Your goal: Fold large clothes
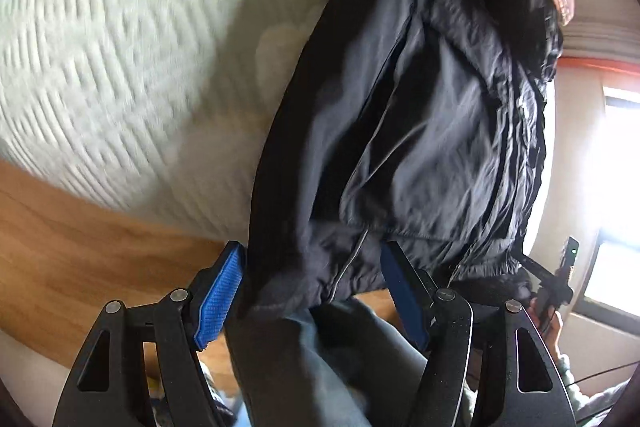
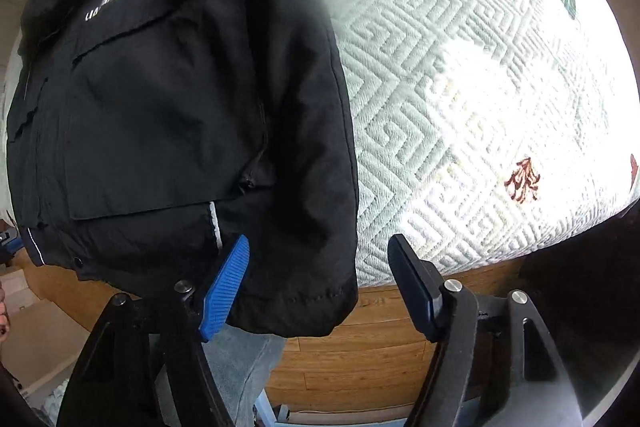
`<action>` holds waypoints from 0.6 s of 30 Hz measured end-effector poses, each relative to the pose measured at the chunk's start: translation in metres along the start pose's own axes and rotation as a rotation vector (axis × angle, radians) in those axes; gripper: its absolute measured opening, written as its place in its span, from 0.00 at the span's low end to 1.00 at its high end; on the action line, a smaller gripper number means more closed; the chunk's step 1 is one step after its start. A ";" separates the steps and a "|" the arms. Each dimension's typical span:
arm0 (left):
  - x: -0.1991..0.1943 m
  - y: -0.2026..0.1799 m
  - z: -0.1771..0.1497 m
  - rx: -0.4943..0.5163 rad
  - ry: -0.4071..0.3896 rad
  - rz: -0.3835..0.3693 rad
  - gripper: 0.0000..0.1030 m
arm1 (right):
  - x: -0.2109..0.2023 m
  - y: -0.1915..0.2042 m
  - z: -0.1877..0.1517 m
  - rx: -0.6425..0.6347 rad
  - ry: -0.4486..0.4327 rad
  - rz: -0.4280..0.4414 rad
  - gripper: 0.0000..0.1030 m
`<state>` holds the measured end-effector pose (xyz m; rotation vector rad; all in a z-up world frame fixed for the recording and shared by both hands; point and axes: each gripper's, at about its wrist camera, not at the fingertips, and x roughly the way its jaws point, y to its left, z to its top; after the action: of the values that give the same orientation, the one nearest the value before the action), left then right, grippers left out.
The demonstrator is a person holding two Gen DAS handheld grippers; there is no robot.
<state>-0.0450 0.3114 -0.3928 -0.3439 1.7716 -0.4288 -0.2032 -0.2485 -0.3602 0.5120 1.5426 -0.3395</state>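
A large black jacket (image 1: 420,115) lies on a pale quilted bed (image 1: 120,47), its hem and one sleeve hanging over the bed's near edge. My left gripper (image 1: 316,291) is open, its blue pads (image 1: 222,297) either side of the sleeve cuff and hem, not closed on them. In the right wrist view the jacket (image 2: 160,107) shows a white logo and chest pockets. My right gripper (image 2: 320,287) is open, and the jacket's other sleeve cuff (image 2: 304,303) hangs between its fingers.
The bed (image 2: 460,87) has a leaf print near its right edge. Wooden floor (image 1: 60,235) lies below the bed's edge. The person's jeans (image 1: 320,367) are under the grippers. The other gripper (image 1: 556,283) shows at far right by a bright window (image 1: 616,187).
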 end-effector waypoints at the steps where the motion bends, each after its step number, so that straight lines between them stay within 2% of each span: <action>1: 0.004 0.001 -0.002 -0.005 0.011 -0.008 0.70 | 0.000 -0.004 -0.001 0.006 0.003 0.019 0.73; 8: 0.023 0.009 -0.006 -0.033 0.030 -0.066 0.70 | 0.003 -0.011 -0.019 -0.024 0.043 0.105 0.72; 10: 0.031 0.011 -0.006 -0.038 0.040 -0.049 0.70 | 0.010 -0.012 -0.030 -0.021 0.048 0.108 0.72; 11: 0.034 0.011 -0.006 -0.026 0.039 -0.010 0.70 | 0.011 -0.013 -0.032 -0.014 0.050 0.113 0.72; 14: 0.036 0.012 -0.008 -0.034 0.038 -0.035 0.69 | 0.011 -0.016 -0.037 -0.001 0.038 0.135 0.70; 15: 0.036 0.011 -0.009 -0.036 0.035 -0.048 0.64 | 0.008 -0.016 -0.040 -0.003 0.036 0.144 0.66; 16: 0.036 0.008 -0.009 -0.028 0.030 -0.062 0.55 | 0.009 -0.017 -0.043 -0.009 0.034 0.148 0.54; 17: 0.035 0.009 -0.008 -0.019 0.033 -0.074 0.37 | 0.005 -0.019 -0.043 -0.017 0.031 0.152 0.46; 18: 0.034 0.003 -0.010 0.002 0.033 -0.074 0.23 | -0.001 -0.017 -0.047 -0.030 0.019 0.136 0.36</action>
<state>-0.0626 0.2997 -0.4211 -0.4037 1.7941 -0.4913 -0.2522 -0.2391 -0.3592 0.5943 1.5204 -0.2074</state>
